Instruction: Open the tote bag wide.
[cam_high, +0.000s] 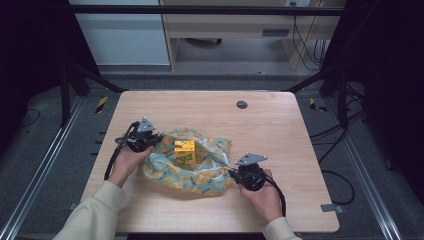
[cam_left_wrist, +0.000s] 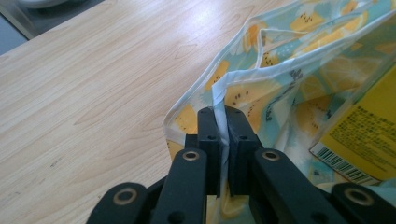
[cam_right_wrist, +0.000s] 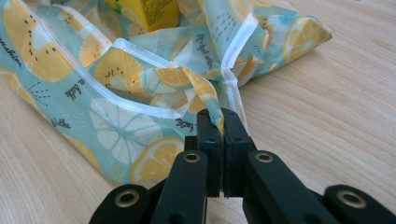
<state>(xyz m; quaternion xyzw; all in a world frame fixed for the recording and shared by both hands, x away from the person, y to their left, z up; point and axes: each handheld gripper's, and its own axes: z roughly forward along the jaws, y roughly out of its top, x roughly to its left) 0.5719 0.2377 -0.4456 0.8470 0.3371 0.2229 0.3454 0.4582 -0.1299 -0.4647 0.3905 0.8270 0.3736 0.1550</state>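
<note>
The teal, lemon-printed fabric bag (cam_high: 192, 167) lies between both grippers: the left gripper (cam_left_wrist: 223, 122) pinches its white-piped rim, the right gripper (cam_right_wrist: 220, 123) its opposite edge. A yellow carton (cam_high: 184, 152) sits inside.

1. One fruit-print bag (cam_high: 192, 167), lying at the table's centre.
2. One yellow carton (cam_high: 184, 151) inside the bag.
3. Two grippers: left gripper (cam_high: 141, 139) at 9 o'clock of the bag, right gripper (cam_high: 249, 172) at 4 o'clock.
4. One wooden table (cam_high: 270, 125).
</note>
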